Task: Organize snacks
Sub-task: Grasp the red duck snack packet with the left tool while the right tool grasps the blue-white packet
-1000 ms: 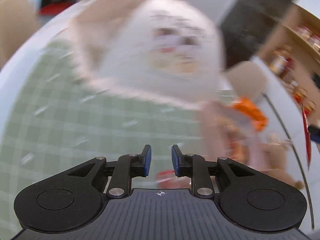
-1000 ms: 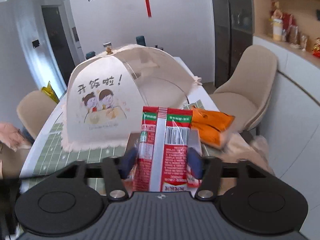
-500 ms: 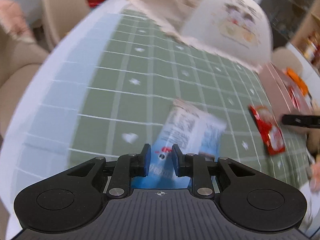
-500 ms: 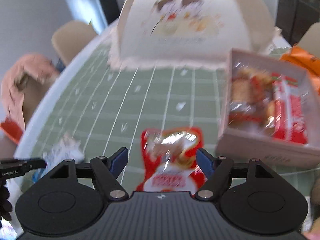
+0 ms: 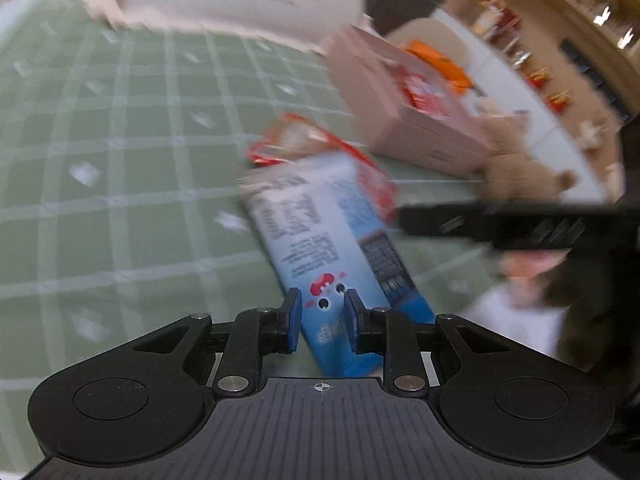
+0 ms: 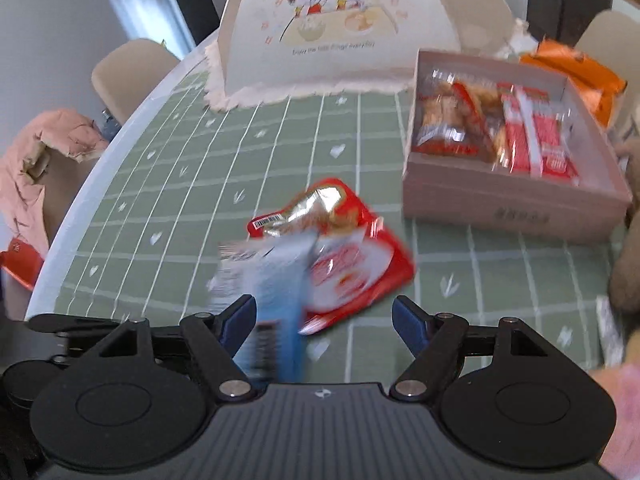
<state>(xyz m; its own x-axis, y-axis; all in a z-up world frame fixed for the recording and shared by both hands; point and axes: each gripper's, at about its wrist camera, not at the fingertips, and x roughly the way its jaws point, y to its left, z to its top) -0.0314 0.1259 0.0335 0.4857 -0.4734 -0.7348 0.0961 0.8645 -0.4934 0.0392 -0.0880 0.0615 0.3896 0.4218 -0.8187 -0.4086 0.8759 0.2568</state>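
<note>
My left gripper (image 5: 319, 318) is shut on a blue snack packet (image 5: 332, 248) and holds it above the green checked tablecloth; the packet also shows blurred in the right wrist view (image 6: 272, 304). A red snack bag (image 6: 340, 252) lies on the cloth, partly behind the blue packet (image 5: 316, 142). My right gripper (image 6: 324, 320) is open and empty, just above the red bag. A pink cardboard box (image 6: 516, 196) holding several red snack packets stands at the right (image 5: 412, 120).
A white food cover (image 6: 336, 28) with a cartoon print stands at the back of the table. An orange packet (image 6: 576, 72) lies behind the box. Chairs stand at left and right; a pink jacket (image 6: 44, 160) hangs over the left one. The table edge curves at left.
My right gripper let go of a red packet, which now lies in the box, and dropped over the red bag. My left gripper closed on the blue packet and carried it right.
</note>
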